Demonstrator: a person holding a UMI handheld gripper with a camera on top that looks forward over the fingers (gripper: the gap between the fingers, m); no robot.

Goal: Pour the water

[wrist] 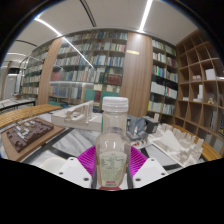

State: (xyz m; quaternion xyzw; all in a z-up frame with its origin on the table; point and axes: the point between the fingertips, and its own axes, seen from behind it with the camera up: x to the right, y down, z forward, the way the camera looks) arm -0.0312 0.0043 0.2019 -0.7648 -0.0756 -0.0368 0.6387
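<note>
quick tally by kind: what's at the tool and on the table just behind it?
Bottle: 1, clear with white cap, bottle clamped between the tool's pink pads
Game board: 1, wooden game board on the table beyond the tool
White models: 2, one white model behind the bottle and another off to the side
Total: 4
</note>
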